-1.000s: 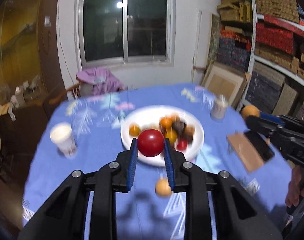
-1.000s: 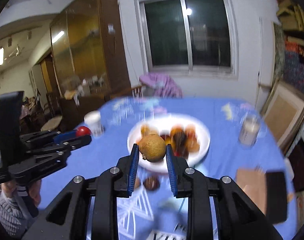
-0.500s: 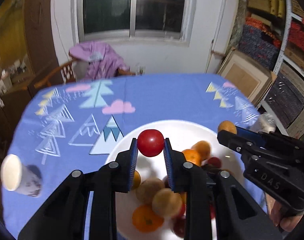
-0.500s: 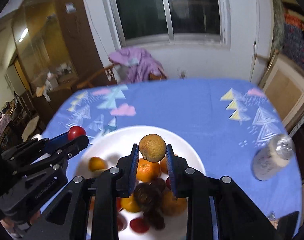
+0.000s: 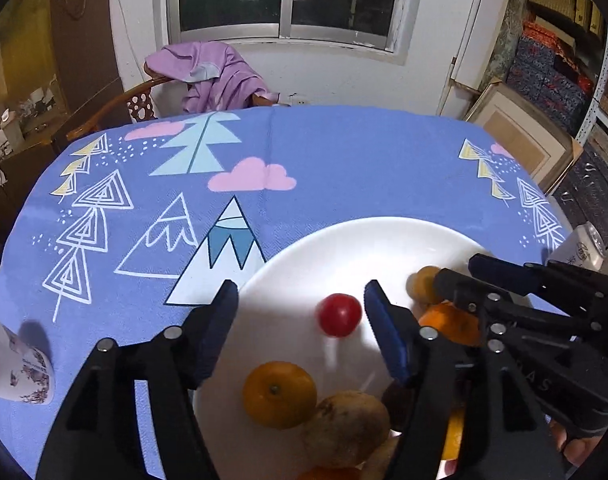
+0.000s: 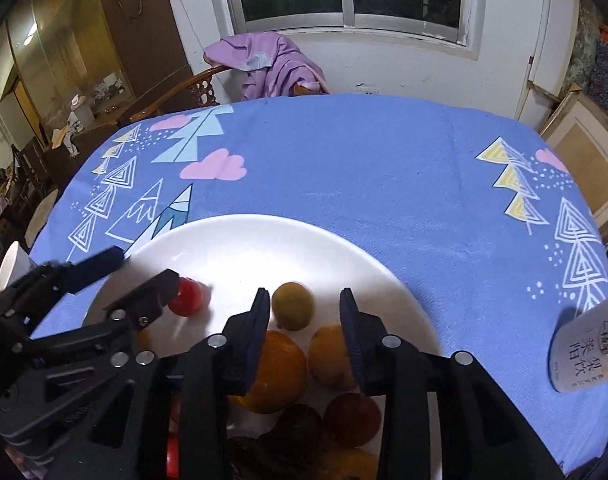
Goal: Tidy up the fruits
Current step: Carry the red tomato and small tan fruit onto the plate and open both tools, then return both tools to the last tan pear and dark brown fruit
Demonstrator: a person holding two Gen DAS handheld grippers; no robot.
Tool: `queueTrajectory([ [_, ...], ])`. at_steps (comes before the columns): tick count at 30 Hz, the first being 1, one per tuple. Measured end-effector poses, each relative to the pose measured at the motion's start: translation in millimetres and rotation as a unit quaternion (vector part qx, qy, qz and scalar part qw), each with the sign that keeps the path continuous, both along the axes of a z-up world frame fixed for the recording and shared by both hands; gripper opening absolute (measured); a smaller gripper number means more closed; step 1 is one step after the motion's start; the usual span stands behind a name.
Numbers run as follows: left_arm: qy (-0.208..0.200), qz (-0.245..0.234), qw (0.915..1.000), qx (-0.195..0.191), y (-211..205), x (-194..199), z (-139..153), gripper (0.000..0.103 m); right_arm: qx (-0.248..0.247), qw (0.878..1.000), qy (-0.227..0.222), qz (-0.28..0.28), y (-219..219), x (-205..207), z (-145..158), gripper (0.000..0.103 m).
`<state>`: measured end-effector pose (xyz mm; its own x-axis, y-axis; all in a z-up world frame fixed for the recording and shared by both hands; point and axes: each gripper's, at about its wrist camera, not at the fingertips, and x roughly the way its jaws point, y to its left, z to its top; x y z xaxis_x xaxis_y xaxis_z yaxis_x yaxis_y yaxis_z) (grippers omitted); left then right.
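Releasing step: left gripper (image 5: pixel 300 304) opening around red tomato (image 5: pixel 339 314), right gripper (image 6: pixel 306 308) opening around brown fruit (image 6: pixel 293 305), both fruits free on white plate (image 5: pixel 368 240); next, lifting both clear.

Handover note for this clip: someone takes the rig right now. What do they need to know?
Left tongs: jaws opening, nothing gripped; the red tomato lies free on the white plate between them.
Right tongs: jaws opening; the brownish-green fruit sits on the plate between them, pads not touching it.
Done: both fruits are on the plate beside the pile of oranges and darker fruit.
Left: lift both tongs clear; no loose fruit shows on the blue tablecloth in these views, so check the near side.
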<state>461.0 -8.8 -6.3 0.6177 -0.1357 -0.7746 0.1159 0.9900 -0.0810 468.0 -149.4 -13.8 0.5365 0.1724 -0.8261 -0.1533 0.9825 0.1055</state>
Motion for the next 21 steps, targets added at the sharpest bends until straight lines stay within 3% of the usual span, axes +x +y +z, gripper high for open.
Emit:
queueTrajectory([
  [5, -0.03, 0.011, 0.9995, -0.005, 11, -26, 35, 0.067, 0.018, 0.998, -0.059, -0.01, -7, -29, 50, 0.044],
  [6, -0.039, 0.012, 0.9991, -0.004, 12, -33, 45, 0.071, 0.024, 0.997, -0.076, -0.009, -8, -40, 65, 0.049],
  [8, -0.076, 0.021, 0.9969, 0.001, 17, -60, 73, 0.089, 0.037, 0.992, -0.118, -0.006, -10, -69, 101, 0.062],
  [13, -0.168, 0.027, 0.9852, 0.022, 20, -144, 136, 0.095, 0.066, 0.976, -0.207, 0.0, -17, -158, 173, 0.08],
  [15, -0.199, 0.03, 0.9791, 0.033, 19, -178, 153, 0.098, 0.081, 0.969, -0.232, -0.004, -22, -193, 188, 0.098],
  [19, -0.236, 0.017, 0.9696, 0.061, 11, -246, 159, 0.099, 0.099, 0.958, -0.268, 0.001, -30, -266, 193, 0.1],
  [21, -0.236, 0.013, 0.9688, 0.073, 6, -273, 144, 0.099, 0.093, 0.956, -0.278, -0.005, -33, -291, 184, 0.1],
])
